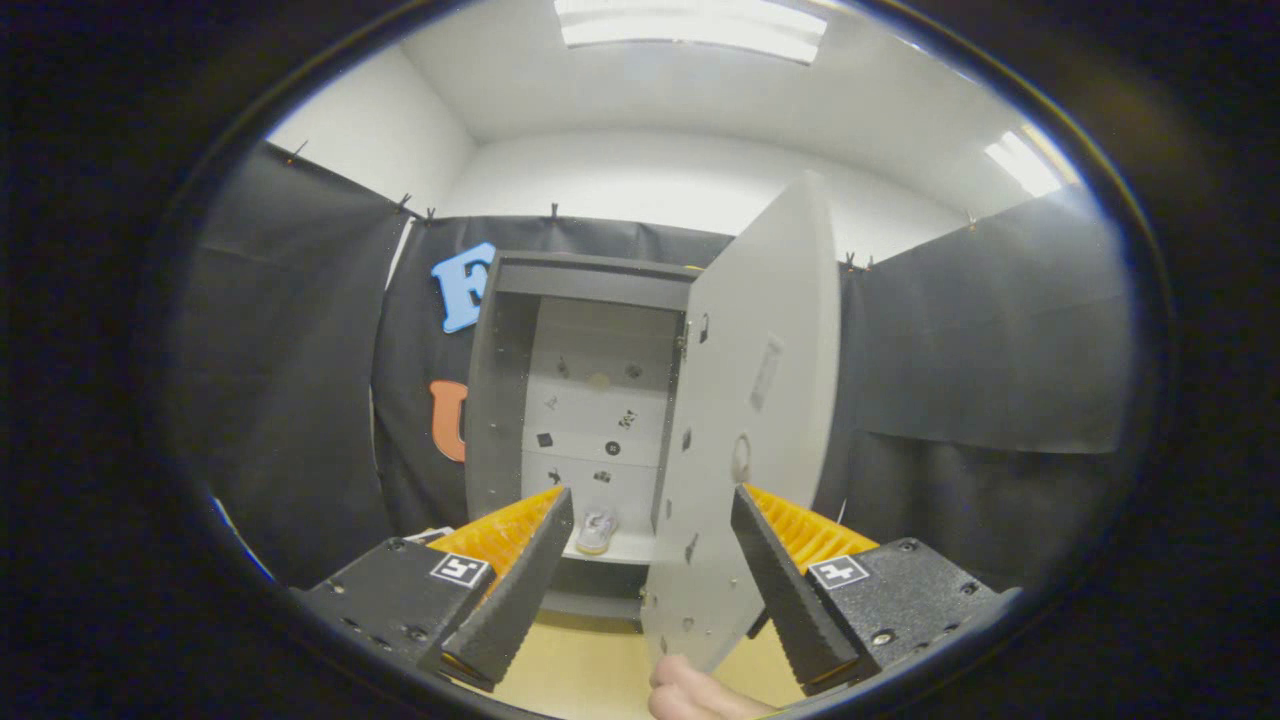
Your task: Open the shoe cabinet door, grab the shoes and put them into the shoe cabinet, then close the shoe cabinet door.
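One shoe sits on the cabinet shelf just past my left finger. My claw is spread wide, holding nothing. The door hangs open ahead, and a hand touches its bottom edge between my fingers.

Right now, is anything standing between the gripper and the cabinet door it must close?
Nothing visible does. The open gripper holds nothing; the open door stands just ahead between the fingers, a hand at its lower edge. A shoe already lies inside the cabinet.
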